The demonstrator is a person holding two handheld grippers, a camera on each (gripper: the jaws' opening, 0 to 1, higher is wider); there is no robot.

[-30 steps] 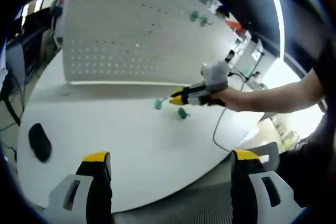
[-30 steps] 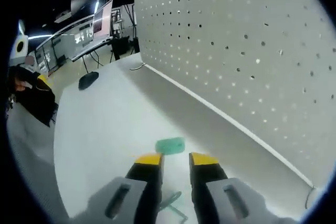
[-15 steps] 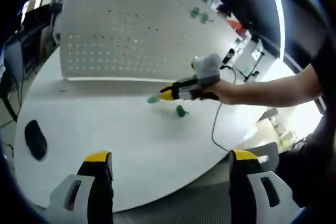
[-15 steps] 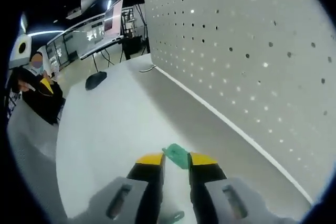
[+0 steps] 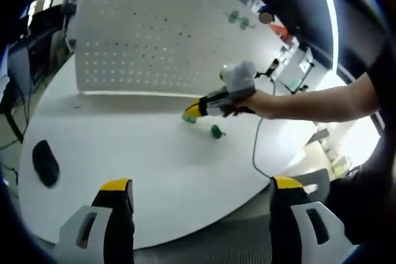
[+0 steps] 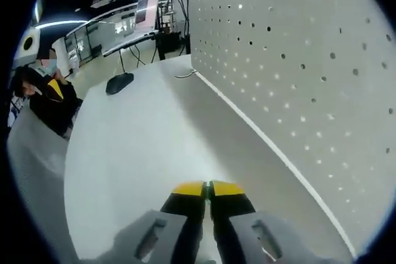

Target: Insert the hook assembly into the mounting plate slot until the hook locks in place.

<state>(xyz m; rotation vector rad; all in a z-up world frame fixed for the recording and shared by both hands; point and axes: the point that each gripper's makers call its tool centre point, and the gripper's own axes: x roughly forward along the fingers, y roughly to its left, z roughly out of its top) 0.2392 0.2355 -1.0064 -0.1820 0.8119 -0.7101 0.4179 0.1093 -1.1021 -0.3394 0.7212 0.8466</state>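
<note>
**Green hook at the right gripper's tips, pegboard waiting**

Green plastic shows just at the yellow tips of the right gripper in the left gripper view: a small hook piece sits against or under those tips, low over the white table. A second green piece lies on the table just beside it, apart from the jaws. The white pegboard stands upright along the table's far edge, which is presumably the mounting plate, and 2 green hooks already hang near its upper corner.

In the right gripper view its own jaws stand closed to a hairline gap, with no green visible between them; whether they pinch the hook or have shut beside it cannot be told from these pictures. The pegboard runs close along that view's right, so the tool seems angled for a carry toward the holes.

The left gripper is held back at the near table edge, jaws wide apart and empty, likely keeping the scene framed. A dark mouse-like object lies at the table's left.
</note>
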